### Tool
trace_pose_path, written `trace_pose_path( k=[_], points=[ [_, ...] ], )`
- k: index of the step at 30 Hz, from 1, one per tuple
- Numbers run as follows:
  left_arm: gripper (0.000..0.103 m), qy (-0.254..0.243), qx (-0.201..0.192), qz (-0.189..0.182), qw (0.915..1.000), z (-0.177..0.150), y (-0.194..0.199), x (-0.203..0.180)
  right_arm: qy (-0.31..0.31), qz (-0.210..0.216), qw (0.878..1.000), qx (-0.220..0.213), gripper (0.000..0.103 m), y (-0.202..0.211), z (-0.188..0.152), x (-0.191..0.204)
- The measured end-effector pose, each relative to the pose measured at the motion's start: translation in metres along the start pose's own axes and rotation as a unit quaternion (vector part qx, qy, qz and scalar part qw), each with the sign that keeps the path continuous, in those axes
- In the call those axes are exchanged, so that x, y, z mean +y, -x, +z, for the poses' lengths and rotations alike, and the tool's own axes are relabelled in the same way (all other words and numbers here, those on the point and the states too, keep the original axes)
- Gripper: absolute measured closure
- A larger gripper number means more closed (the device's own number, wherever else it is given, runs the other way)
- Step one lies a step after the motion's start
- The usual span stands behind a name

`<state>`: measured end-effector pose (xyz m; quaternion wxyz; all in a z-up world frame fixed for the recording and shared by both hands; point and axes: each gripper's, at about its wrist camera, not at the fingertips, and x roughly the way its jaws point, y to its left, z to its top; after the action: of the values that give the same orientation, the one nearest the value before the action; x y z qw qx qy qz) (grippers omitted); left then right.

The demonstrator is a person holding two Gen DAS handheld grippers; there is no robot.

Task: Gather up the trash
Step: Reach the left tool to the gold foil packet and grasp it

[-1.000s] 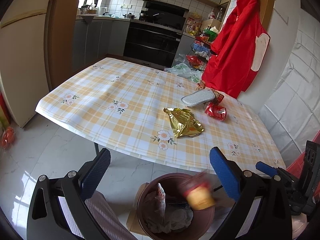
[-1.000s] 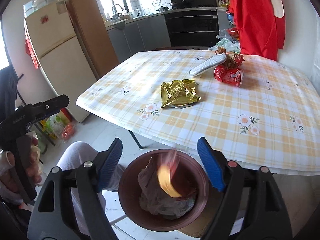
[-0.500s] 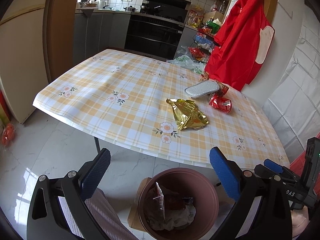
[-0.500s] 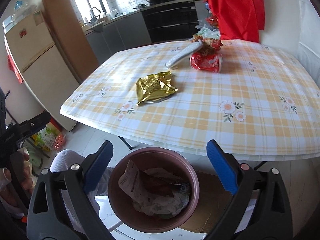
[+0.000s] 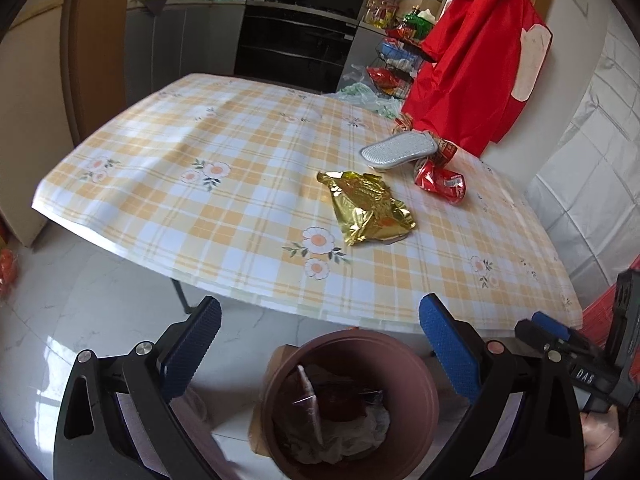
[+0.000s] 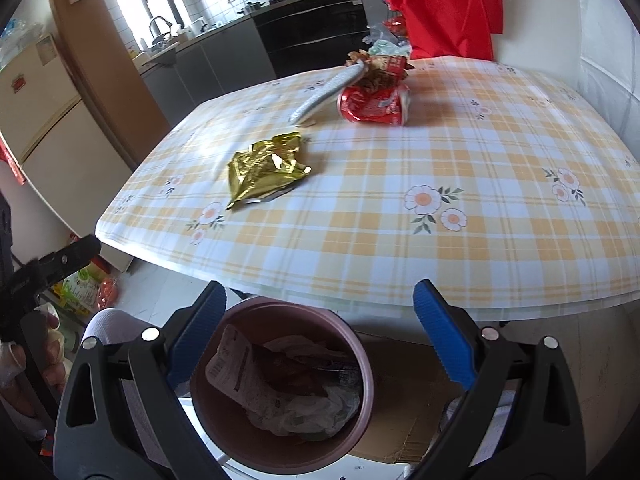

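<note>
- Both grippers hang over the brown bin [image 6: 280, 396] on the floor at the table's near edge, and neither has anything in it
- The right gripper [image 6: 320, 332] stands with its blue pads wide apart; its jaws have just been opening and nothing sits between them, only the bin's crumpled papers below
- The left gripper [image 5: 320, 348] is spread just as wide and is empty too, looking over the same bin [image 5: 348, 400] from a little to the side
- Trash left on the checked tablecloth [image 6: 460, 168]: a gold foil wrapper [image 6: 264, 168] nearest the edge, and well behind it a crushed red can [image 6: 374, 106] with a silver pouch [image 6: 328, 94] leaning on it and some torn wrappers
- The gold wrapper [image 5: 368, 208] looks the next thing to take, I'd say; it lies up and forward from both tools, above the bin's level, so either hand has to rise over the table edge first
- From the right gripper it lies ahead and to the left, its long axis slanting from the near-left corner up to the far right; from the left gripper it lies nearly straight ahead
- The left hand seems slightly better lined up, though both are about as near
- It lies flat and crinkled, so pinching a raised fold looks easier than sliding under it
</note>
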<state>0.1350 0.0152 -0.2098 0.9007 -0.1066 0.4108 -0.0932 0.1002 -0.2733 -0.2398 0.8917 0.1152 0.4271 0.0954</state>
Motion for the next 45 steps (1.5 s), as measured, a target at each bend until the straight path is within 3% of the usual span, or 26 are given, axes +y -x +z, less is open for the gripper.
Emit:
trace_pose_path(
  k=[7,12,18,26,36,45],
  points=[
    [0.006,0.029,0.004,-0.019,0.9994,0.037,-0.059,-0.03,-0.015,-0.001,1.0,0.01,0.01,-0.016,0.003,-0.018],
    [0.006,0.059,0.033,-0.03,0.9973,0.067,-0.12,-0.045,-0.024,-0.005,1.0,0.018,0.01,-0.028,0.006,-0.033],
    [0.006,0.101,0.066,0.02,0.9925,0.092,-0.177,-0.036,-0.038,-0.018,0.999,0.015,0.01,-0.038,0.018,-0.058],
    [0.006,0.113,0.092,0.027,0.989,0.1,-0.213,-0.041,-0.038,-0.026,0.999,0.021,0.01,-0.053,0.032,-0.072],
    [0.006,0.009,0.077,0.068,0.9946,0.096,-0.225,-0.059,0.0,-0.043,0.999,0.018,0.01,-0.067,0.056,-0.069],
    [0.006,-0.027,0.073,0.065,0.9949,0.091,-0.224,-0.062,0.083,-0.077,0.994,0.01,0.01,-0.086,0.095,-0.061]
  ],
)
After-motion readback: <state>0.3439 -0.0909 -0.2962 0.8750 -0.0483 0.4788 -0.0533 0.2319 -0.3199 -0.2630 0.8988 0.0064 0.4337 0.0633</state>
